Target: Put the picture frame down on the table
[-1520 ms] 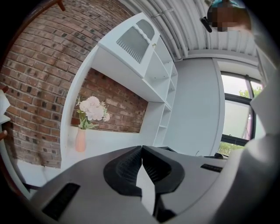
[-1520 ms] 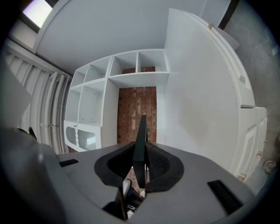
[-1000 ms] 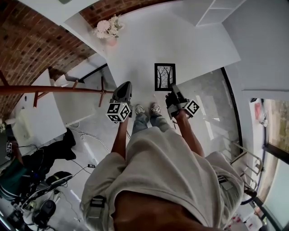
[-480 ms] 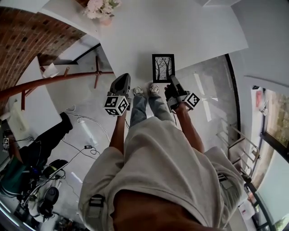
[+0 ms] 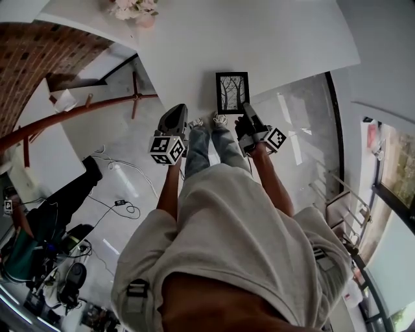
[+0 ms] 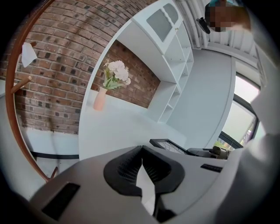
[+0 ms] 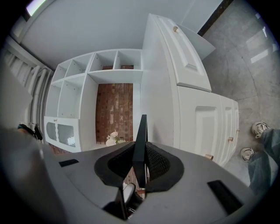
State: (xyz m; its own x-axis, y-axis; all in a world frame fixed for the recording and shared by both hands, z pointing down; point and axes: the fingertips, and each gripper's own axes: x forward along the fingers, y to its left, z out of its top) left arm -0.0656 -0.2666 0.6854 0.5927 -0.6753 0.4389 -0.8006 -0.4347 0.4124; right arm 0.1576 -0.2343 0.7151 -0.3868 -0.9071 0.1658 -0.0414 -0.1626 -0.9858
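A person standing at a broad white table (image 5: 194, 45) holds a black rectangular picture frame (image 5: 232, 92), with a print of bare trees behind its glass, in the right gripper (image 5: 246, 110). That gripper's own view shows its ribbed pads pressed against both faces of the frame (image 7: 140, 131), which is seen edge-on. The frame lies face up over the table's near edge. Whether it touches the surface yet cannot be told. The left gripper (image 5: 176, 110) hangs just beside it with its jaws brought together on nothing (image 6: 141, 151). A pink vase of pale flowers (image 5: 133, 8) stands well apart at the far side. The set-down looks best done by carrying the frame further in from the edge, keeping it level, lowering until its back rests flat, and only then easing the pads apart.
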